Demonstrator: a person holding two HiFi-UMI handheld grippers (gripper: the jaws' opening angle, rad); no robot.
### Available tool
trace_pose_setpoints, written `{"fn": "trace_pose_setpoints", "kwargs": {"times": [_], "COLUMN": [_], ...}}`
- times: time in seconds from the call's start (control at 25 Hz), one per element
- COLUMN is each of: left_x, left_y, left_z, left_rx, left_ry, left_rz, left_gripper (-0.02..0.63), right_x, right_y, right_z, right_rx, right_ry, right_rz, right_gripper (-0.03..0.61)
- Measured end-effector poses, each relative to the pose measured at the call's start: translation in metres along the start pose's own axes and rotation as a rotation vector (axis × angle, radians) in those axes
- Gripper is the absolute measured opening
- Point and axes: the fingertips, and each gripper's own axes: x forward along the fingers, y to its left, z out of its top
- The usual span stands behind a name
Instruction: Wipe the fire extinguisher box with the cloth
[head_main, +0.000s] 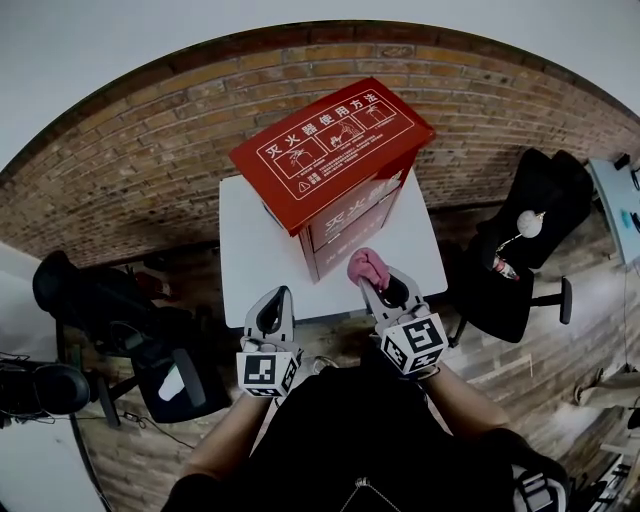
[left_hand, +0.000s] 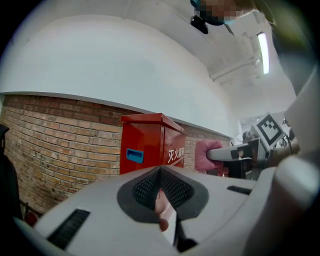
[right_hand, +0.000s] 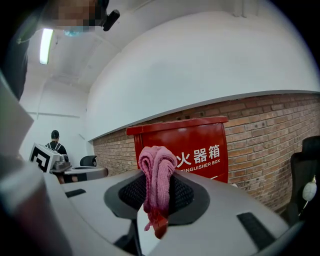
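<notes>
The red fire extinguisher box (head_main: 330, 150) stands upright on the white table (head_main: 250, 250) against the brick wall, with white characters on its lid and side. It also fills the middle of the left gripper view (left_hand: 147, 145) and the right gripper view (right_hand: 200, 150). My right gripper (head_main: 370, 284) is shut on a bunched pink cloth (head_main: 366, 266), which it holds just in front of the box's near face. The cloth (right_hand: 158, 170) sticks up between that gripper's (right_hand: 155, 181) jaws. My left gripper (head_main: 281, 294) hovers at the table's near edge, left of the box, shut and holding nothing (left_hand: 160, 172).
A black office chair (head_main: 130, 330) stands left of the table and another (head_main: 525, 240) to its right, with a white bulb-shaped object hanging on it. The floor is wood planks. In the right gripper view a person (right_hand: 55, 142) sits far off by a round table.
</notes>
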Motion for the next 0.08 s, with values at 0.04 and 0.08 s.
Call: {"fn": "trace_pose_setpoints", "kwargs": {"times": [0.04,0.08], "left_x": [-0.0018,-0.0037], "left_y": [0.0023,0.0046], "left_z": [-0.0008,-0.0018], "left_rx": [-0.003,-0.008], "left_ry": [0.006,0.013], "left_rz": [0.005,0.010], "left_gripper": [0.028,0.028], "right_x": [0.0009,0.0015], "right_y": [0.0023,0.0046], "right_z": [-0.0009,-0.0020], "right_rx": [0.004,0.008], "right_ry": [0.003,0.007], "right_rz": [0.002,0.004], "right_gripper": [0.103,0.103]}}
